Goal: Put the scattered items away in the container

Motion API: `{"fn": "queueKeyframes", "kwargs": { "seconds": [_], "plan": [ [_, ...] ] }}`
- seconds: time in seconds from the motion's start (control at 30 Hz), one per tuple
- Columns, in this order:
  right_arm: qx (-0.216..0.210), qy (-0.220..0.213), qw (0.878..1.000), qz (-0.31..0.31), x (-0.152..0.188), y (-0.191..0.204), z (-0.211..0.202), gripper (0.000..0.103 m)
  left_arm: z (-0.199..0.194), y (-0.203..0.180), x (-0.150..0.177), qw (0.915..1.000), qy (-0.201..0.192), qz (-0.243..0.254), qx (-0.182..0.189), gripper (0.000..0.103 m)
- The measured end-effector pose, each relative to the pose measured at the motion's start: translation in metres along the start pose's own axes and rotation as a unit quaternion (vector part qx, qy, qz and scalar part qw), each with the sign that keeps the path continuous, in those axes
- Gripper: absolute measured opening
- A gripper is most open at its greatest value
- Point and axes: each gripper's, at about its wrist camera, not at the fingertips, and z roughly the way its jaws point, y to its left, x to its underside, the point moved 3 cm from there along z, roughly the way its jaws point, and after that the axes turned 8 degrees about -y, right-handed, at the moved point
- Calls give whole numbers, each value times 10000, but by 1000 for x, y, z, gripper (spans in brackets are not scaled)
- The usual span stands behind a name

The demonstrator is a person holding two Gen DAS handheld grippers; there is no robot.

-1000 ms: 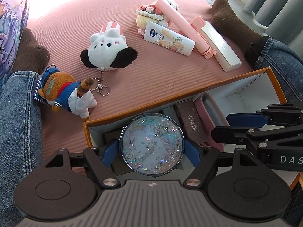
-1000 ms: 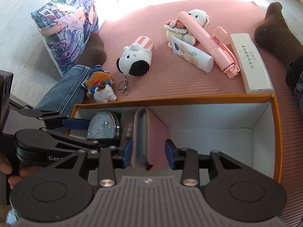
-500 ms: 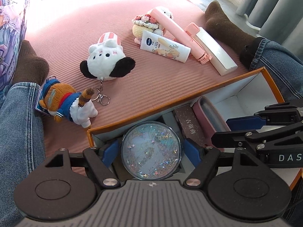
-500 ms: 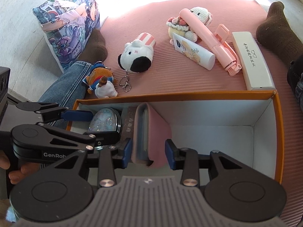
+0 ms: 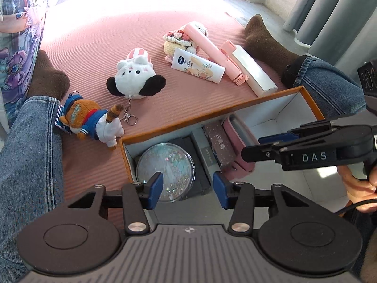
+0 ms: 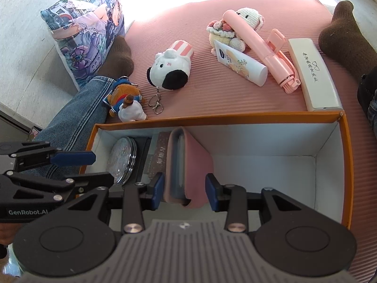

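Note:
The orange-rimmed box [image 5: 212, 113] [image 6: 346, 165] holds a round glitter disc [image 5: 166, 168] [image 6: 122, 160], dark flat items, a brown card box [image 5: 219, 143] and a pink case [image 6: 188, 165]. My left gripper [image 5: 187, 189] is open and empty above the disc. My right gripper [image 6: 183, 191] is open with its fingers on either side of the pink case, which stands on edge. On the pink mat lie a panda plush [image 5: 134, 77], a bear plush [image 5: 89, 120], a cream tube [image 5: 198, 66], a pink stick [image 5: 212, 52], a white case [image 5: 253, 70] and a crochet toy [image 5: 176, 40].
My legs in jeans and brown socks [image 5: 264, 37] flank the mat on both sides. A printed pillow [image 6: 87, 23] stands at the left. Grey curtains [image 5: 334, 7] hang at the far right. The right half of the box shows bare white floor [image 6: 271, 184].
My left gripper has let go of the glitter disc, which now lies in the box, and has pulled back and up. My right gripper still straddles the pink case.

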Motion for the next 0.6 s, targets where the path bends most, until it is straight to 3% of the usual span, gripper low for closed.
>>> {"fn": "queueKeyframes", "kwargs": {
  "seconds": [0.2,0.6],
  "plan": [
    [5,5,10000,-31,1,1,1,42,9,-3,26,9993,273,-173,-212,29],
    [-26,18,9998,-194,2,2,3,41,25,4,26,9978,234,-611,-116,27]
  ]
}}
